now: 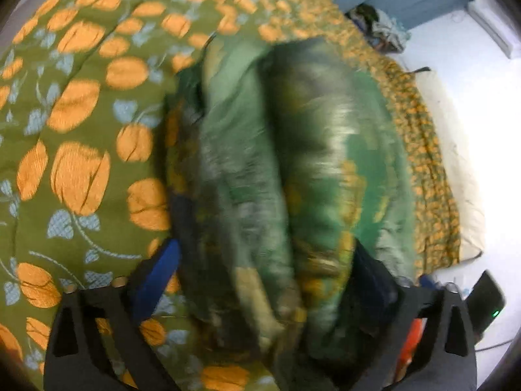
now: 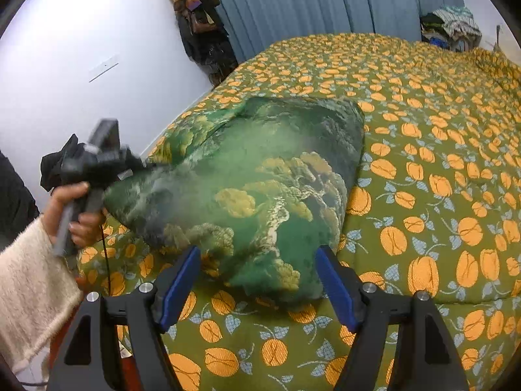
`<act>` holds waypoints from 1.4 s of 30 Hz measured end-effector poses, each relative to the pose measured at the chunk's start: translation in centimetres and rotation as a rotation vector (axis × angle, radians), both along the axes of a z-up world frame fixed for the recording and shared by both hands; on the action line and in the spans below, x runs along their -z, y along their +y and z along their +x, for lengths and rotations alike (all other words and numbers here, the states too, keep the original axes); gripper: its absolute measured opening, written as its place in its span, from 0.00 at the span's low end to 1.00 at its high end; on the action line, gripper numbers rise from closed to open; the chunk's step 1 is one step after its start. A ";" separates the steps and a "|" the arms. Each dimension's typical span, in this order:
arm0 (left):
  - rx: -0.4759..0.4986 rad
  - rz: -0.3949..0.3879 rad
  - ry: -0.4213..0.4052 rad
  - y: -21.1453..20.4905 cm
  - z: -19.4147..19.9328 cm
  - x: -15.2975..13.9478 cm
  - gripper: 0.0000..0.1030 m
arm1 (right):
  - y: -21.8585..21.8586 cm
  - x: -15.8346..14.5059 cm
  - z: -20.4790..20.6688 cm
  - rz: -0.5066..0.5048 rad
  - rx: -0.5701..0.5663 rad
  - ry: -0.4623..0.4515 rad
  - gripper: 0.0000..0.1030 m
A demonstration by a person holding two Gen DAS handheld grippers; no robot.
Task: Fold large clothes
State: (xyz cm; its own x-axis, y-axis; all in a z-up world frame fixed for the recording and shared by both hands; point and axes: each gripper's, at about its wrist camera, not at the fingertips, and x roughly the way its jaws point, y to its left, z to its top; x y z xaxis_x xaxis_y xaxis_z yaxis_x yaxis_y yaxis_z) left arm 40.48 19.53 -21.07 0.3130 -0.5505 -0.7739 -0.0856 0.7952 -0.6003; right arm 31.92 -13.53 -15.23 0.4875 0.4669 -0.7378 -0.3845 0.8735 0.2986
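A large green patterned garment [image 2: 260, 189] lies folded in a thick bundle on the bed's olive bedspread with orange flowers [image 2: 423, 163]. In the right wrist view my right gripper [image 2: 259, 270] is open, its blue pads [image 2: 335, 290] on either side of the bundle's near edge. My left gripper [image 2: 107, 159], held in a hand at the left, is at the bundle's left end. In the left wrist view the garment [image 1: 286, 179] fills the space between the left gripper's fingers [image 1: 159, 277] and is blurred; the jaws stand wide with cloth bunched between them.
A blue curtain [image 2: 309, 0] hangs behind the bed. Dark clothes hang on the white wall [image 2: 202, 26]. A pile of clothes [image 2: 452, 26] sits at the far right. The bed's edge and white floor [image 1: 462, 104] show in the left wrist view.
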 end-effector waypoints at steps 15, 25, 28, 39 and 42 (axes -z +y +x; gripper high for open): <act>0.010 -0.179 0.017 -0.4 2.0 5.0 1.00 | -3.8 10.2 11.7 0.426 0.016 0.329 0.88; 0.000 -0.169 -0.101 -2.3 0.5 4.2 0.60 | 1.0 7.0 10.7 0.176 -0.044 0.175 0.63; -0.024 -0.176 -0.163 -2.5 -1.2 2.8 0.55 | 2.0 4.5 8.8 0.134 -0.069 0.073 0.61; -0.021 -0.150 -0.360 -5.5 4.3 -5.5 0.56 | -0.4 -2.9 13.4 0.247 -0.125 -0.143 0.61; -0.024 -0.135 -0.366 -5.5 7.7 -5.9 0.56 | -0.9 -2.6 18.7 0.267 -0.121 -0.137 0.61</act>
State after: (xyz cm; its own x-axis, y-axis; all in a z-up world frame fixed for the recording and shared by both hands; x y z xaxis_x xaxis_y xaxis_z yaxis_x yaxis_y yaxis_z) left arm 48.15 14.03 -15.18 0.5694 -0.6288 -0.5295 0.1361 0.7073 -0.6937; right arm 50.63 -14.42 -12.60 0.5028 0.6958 -0.5128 -0.5336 0.7166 0.4492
